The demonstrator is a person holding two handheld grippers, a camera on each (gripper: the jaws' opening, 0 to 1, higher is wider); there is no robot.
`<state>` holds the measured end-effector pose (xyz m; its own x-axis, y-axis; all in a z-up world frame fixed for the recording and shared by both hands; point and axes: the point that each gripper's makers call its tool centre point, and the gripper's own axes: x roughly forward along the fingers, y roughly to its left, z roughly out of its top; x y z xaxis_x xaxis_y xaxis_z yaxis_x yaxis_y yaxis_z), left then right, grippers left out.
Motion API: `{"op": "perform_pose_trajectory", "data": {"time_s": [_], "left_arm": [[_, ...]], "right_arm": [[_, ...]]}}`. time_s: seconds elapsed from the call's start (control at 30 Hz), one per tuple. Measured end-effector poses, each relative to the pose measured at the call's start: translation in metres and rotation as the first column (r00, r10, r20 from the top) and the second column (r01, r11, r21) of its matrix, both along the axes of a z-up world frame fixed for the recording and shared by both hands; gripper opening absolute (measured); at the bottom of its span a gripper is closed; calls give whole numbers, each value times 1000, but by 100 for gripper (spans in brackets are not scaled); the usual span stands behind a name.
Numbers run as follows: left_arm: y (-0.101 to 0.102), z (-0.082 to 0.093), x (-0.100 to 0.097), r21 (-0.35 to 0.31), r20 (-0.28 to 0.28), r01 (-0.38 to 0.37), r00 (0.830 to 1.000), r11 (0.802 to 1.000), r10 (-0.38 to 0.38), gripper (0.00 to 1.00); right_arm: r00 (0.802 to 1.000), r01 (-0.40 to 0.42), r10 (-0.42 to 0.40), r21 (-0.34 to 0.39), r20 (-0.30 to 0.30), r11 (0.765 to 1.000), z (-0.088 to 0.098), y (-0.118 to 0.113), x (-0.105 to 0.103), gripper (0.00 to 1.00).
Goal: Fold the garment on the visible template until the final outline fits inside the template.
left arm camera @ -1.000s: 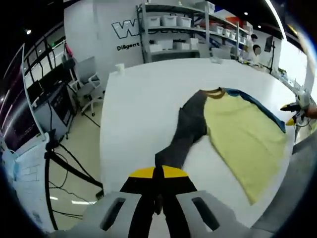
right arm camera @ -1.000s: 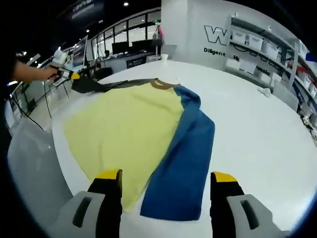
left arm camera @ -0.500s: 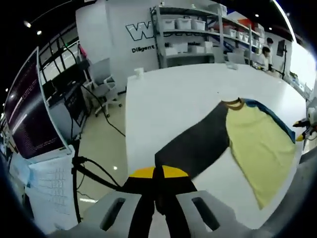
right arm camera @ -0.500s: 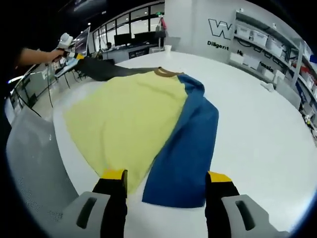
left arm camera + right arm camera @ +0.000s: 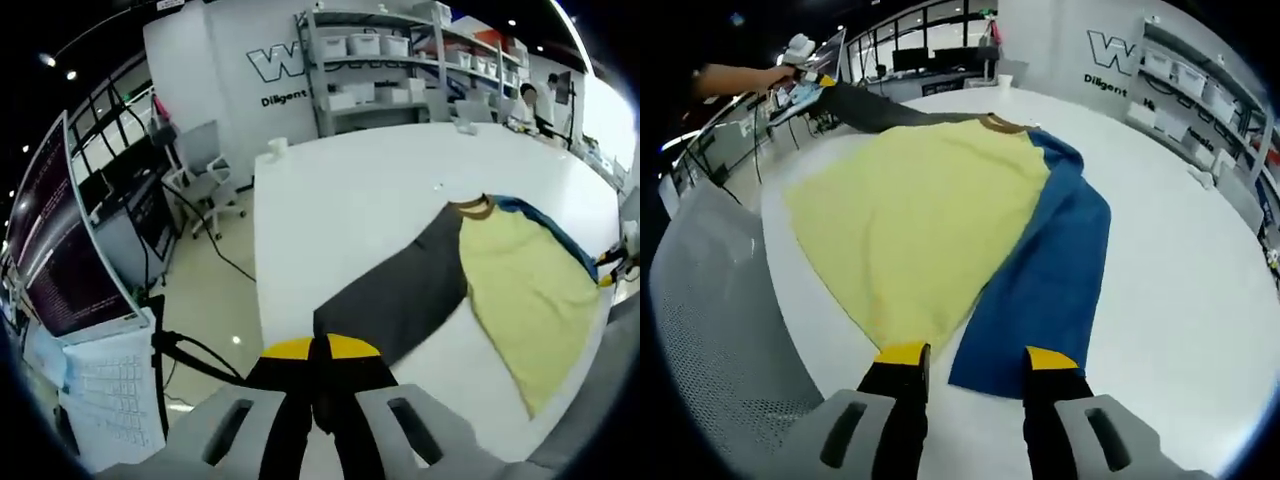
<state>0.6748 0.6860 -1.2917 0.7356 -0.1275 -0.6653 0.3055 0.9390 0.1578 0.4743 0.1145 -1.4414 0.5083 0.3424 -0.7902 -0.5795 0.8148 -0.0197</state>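
Note:
A shirt with a yellow body, a brown collar, a blue sleeve and a dark grey sleeve lies spread on the white table. My left gripper is shut on the cuff of the dark grey sleeve, stretched out past the table's edge; in the right gripper view a hand holds it at the far left. My right gripper is open, its jaws straddling the blue sleeve's cuff and the yellow hem corner. It also appears small at the right edge of the left gripper view.
The rounded table edge runs close beside the shirt, with grey floor below. Shelving with boxes, an office chair and desks with monitors stand around. A small white cup sits at the table's far corner.
The left gripper pulled the dark grey sleeve out straight from the body. The right gripper moved in onto the blue cuff and its jaws narrowed.

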Motion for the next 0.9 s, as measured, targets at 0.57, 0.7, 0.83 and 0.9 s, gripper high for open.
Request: {"op": "perform_pose_trajectory", "data": {"time_s": [0.57,0.7,0.83,0.9], "left_arm": [[-3,-8,0,3,-24,14,1000,1000,-14,2],[-5,-8,2,1,-26,19,999,1000,-19,2],[-8,-10,3,-3,-29,27,999,1000,-27,2],[-9,-11,4,-6,-30,28,999,1000,-28,2]], "right_arm": [[999,-39,41,-108,16,993,-7,-20,0,0],[998,55,-56,-51,-27,997,-2,-24,4,0],[988,152,-151,22,-36,988,15,-35,18,0],[985,170,-169,31,-15,985,26,-42,27,0]]}}
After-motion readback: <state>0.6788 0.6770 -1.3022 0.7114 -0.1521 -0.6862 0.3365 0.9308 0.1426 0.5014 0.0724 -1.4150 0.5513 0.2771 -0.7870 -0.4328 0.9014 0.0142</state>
